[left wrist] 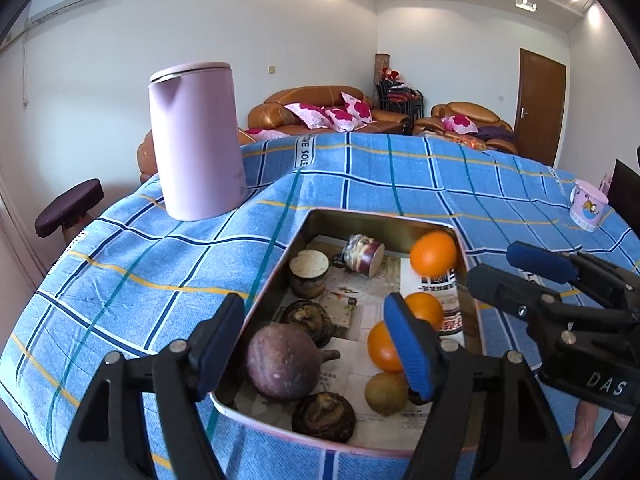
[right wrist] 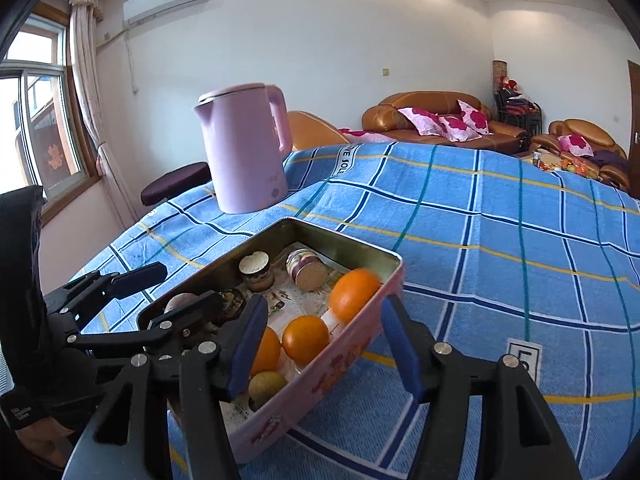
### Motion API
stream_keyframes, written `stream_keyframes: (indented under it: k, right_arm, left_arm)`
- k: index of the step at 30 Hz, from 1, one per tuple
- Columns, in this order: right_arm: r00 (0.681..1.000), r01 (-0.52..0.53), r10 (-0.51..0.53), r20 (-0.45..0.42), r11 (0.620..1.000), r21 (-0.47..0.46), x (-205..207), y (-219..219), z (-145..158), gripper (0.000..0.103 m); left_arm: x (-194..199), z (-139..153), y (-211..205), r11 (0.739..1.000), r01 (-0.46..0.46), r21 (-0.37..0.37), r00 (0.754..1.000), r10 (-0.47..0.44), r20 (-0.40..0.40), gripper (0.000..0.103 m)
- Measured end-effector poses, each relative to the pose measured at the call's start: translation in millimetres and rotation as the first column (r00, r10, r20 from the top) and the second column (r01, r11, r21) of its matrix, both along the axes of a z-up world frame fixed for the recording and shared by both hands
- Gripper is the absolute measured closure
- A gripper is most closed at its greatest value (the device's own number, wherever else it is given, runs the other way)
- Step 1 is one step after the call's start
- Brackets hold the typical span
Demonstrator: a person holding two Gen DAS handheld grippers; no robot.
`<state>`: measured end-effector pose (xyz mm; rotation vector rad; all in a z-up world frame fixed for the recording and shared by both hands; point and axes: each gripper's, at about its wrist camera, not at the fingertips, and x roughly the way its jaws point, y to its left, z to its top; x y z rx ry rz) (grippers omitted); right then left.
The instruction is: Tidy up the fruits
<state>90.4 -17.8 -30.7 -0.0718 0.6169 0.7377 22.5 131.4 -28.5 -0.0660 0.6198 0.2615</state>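
I saw the tin point(left wrist: 384, 222) lying on the bench point(left wrist: 160, 264), its long axis running away from my left tongs point(left wrist: 320, 344) toward the pink kettle's point(left wrist: 196, 140) side. Inside, three oranges lined the right wall; the far one point(left wrist: 434, 253) was blurred against the far corner. A purple fruit point(left wrist: 282, 362) lay near the front. My left tongs stood spread above the tin's near end, pinching nothing. My right tongs point(right wrist: 324, 344) were also spread, straddling the tin's right wall point(right wrist: 320, 376), empty. Open checked cloth stretched right of the tin.
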Motion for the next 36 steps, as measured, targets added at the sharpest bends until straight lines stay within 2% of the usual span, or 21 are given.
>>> stream_keyframes:
  k: [16,36]
  right_arm:
    - [0.999,0.04,-0.042,0.034,0.998,0.052,-13,-27,15,0.04]
    - [0.998,0.056,-0.059,0.036,0.997,0.055,-13,-33,13,0.04]
  left_arm:
    - [-10,9,-7,1.0,-0.014,0.004,0.999,0.014,0.031,0.028]
    - [-12,10,-9,1.0,-0.017,0.001,0.999,0.017,0.038,0.028]
